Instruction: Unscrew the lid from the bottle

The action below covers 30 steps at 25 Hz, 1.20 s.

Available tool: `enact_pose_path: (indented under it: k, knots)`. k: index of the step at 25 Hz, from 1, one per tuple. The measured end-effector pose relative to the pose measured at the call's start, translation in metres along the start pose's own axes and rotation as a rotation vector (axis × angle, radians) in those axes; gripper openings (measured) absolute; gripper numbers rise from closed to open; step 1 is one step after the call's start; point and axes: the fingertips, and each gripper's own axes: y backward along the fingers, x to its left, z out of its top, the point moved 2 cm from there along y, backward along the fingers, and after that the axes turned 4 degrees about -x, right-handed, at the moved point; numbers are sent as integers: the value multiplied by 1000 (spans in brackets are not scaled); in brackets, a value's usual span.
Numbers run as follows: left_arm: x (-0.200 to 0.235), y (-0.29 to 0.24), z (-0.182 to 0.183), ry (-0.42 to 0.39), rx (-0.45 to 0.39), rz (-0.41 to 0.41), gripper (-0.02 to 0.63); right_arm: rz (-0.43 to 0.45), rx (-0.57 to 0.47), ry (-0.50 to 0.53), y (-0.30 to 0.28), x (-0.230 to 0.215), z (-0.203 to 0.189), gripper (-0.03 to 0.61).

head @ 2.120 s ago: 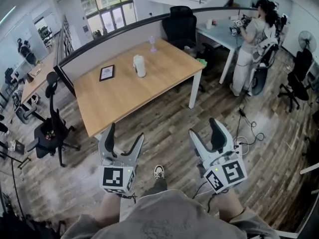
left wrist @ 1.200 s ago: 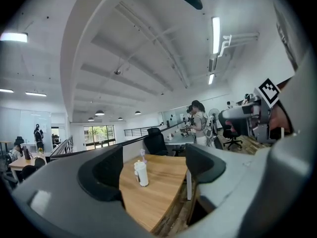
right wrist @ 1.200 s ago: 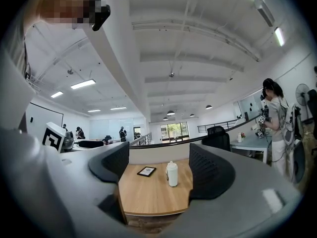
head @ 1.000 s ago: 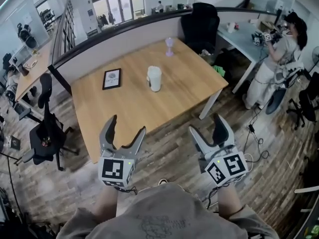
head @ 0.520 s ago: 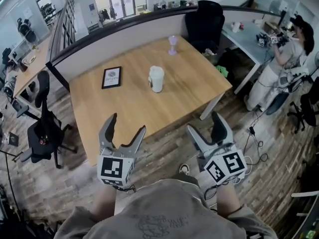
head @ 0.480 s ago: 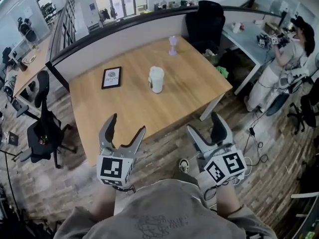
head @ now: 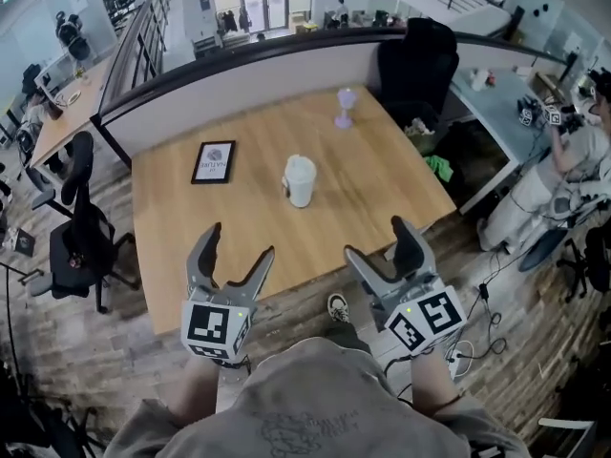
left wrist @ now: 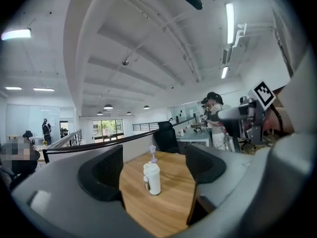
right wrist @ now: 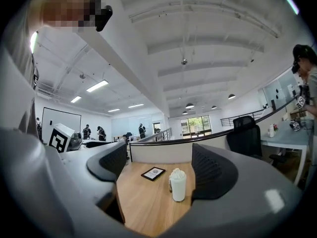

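White bottle (head: 299, 181) stands upright mid-way across the wooden table (head: 181, 256), lid (head: 300, 166) on, untouched. Left gripper (head: 239, 244) and right gripper (head: 377, 239) have advanced to the table's near edge, both jaws wide apart and empty. Approach under way; unscrewing not begun

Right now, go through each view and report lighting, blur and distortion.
Head view: even light, soft shadows, fisheye curving the partition; the bottle is sharp. Left gripper view: black corners, the near jaws loom large, the strip light glares. Right gripper view: same dark rim and bulge, bottle crisp, a mosaic patch at top left.
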Motion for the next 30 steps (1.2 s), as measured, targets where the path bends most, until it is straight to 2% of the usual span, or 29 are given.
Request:
enact_pose_path:
  k: [5, 15, 20, 24, 30]
  knots:
    - [5, -50, 11, -15, 29, 77, 383, 107, 23, -30, -51, -61, 11, 403]
    - [9, -143, 8, -53, 105, 208, 383, 299, 98, -72, -147, -146, -8, 403]
    - [4, -161, 6, -58, 131, 270, 396, 389, 122, -92, -168, -165, -17, 403]
    - [0, -166, -4, -59, 162, 284, 402, 440, 155, -92, -175, -167, -29, 403]
    - [-1, -171, -15, -53, 190, 275, 407, 451, 185, -100, -178, -171, -41, 402]
